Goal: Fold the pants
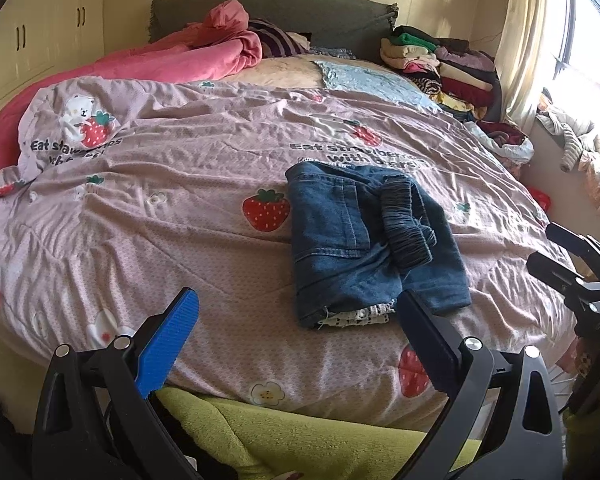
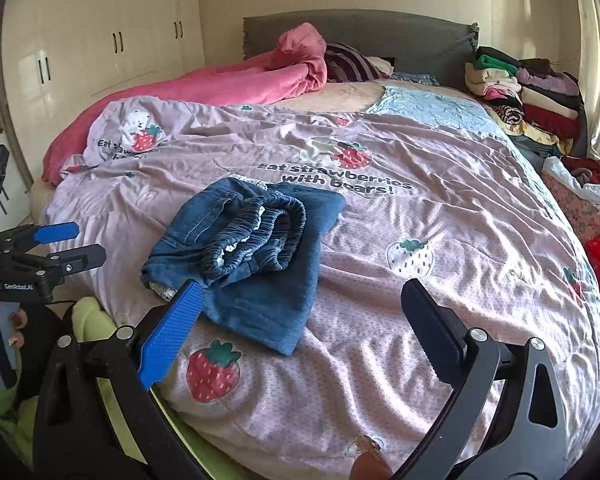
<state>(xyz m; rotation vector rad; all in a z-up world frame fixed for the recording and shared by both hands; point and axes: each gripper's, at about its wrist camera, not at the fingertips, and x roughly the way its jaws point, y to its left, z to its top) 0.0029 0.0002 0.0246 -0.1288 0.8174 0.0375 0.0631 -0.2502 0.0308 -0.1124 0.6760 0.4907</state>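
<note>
Pants (image 1: pixel 364 240) lie in a compact blue denim bundle on the strawberry-print quilt (image 1: pixel 180 200), near the foot of the bed, with the elastic waistband (image 1: pixel 408 228) bunched on top. Both of your tools are free: the left hand-held gripper (image 1: pixel 296 316) is spread wide with nothing between its jaws, and the right hand-held gripper (image 2: pixel 300 308) is just as wide and just as empty.

By the look of it the fold is nearly done, so tidy rather than refold. Flatten that raised waistband and square the loose lower edge, pinching only the top layer so the stack beneath does not shift.

Your left view shows the white lining (image 1: pixel 356 316) poking out at the near edge. Your right view shows the waistband's open loops from the side and the corner (image 2: pixel 284 340) that trails towards you.
</note>
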